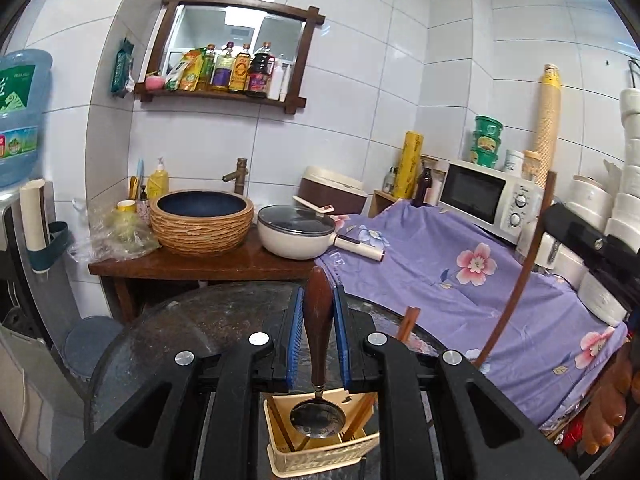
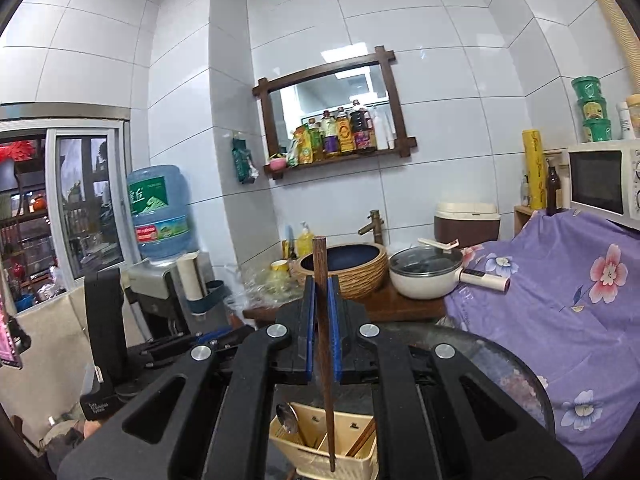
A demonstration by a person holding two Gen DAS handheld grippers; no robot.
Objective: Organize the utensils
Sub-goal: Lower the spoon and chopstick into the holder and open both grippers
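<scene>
Left hand-held gripper [image 1: 318, 316]: blue pads closed on the brown wooden handle of a spoon [image 1: 318, 360]. Long axis runs near-vertical, handle up, metal bowl down. The bowl hangs directly over, or just inside, the cream utensil basket [image 1: 320, 462] standing on the round dark bench [image 1: 192, 320]; whether it touches the basket floor cannot be told. The coming move looks like a straight drop along that axis, since the basket lies right below the pads.

Basket contents in the left wrist view: brown chopsticks leaning in the left compartment, more at the right side, spoon bowl over the middle.

Right hand-held gripper [image 2: 322, 328]: pads nearly closed, clamped on a dark wooden chopstick [image 2: 325, 344]. Axis is also near-vertical, with the blunt end up above the pads and the thin tip down. The tip reaches over the near rim of the same basket [image 2: 320, 456], about at its middle compartment.

In the right wrist view the basket holds a metal spoon at its left end and brown chopsticks leaning at the right. Both grippers sit right above the basket; neither is clearly nearer. Judged risk: the chopstick tip snagging the divider.
</scene>
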